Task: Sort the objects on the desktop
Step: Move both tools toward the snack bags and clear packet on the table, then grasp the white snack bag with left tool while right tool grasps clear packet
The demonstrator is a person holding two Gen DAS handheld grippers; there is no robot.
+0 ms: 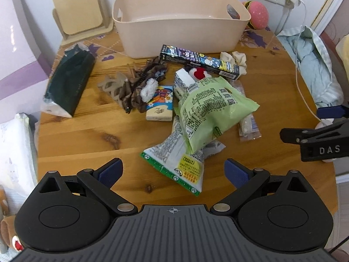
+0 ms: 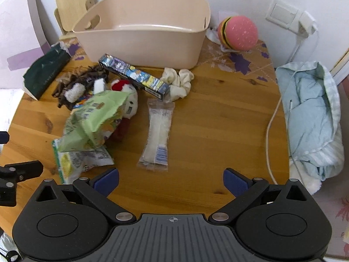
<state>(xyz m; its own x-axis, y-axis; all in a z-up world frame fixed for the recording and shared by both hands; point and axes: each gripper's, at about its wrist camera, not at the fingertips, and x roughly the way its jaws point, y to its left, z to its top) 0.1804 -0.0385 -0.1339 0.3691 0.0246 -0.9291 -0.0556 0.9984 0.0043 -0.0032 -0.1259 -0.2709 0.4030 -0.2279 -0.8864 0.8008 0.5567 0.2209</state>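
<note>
Left wrist view shows our pile in the middle of the table (image 1: 91,135): a green bag (image 1: 209,111) lying on a white bag (image 1: 181,161), with a tissue pack (image 1: 160,103), a dark box (image 1: 200,62) and brown scrunchies (image 1: 135,87) farther back. The bin (image 1: 181,32) stands at the far edge, seemingly empty, so we judge the sorting has barely begun.

Our left gripper (image 1: 173,172) hovers with jaws spread wide and nothing between them, just near of the white bag. Our right gripper (image 2: 171,180) is likewise spread and empty, with a clear wrapper (image 2: 158,135) lying alone just beyond it.

We would take the wrapper with the right, closing across its narrow width, since it lies flat and apart from everything. For the left, the green bag should go first; pulling the white bag from under it would drag the pile.

Off to the left lies a green pouch (image 1: 67,83); a white cloth (image 2: 180,83) touches the box's right end, and a plush (image 2: 128,100) is half buried. At the right edge, a cable (image 2: 272,126) and blue bedding (image 2: 312,118) could snag a wide swing.
</note>
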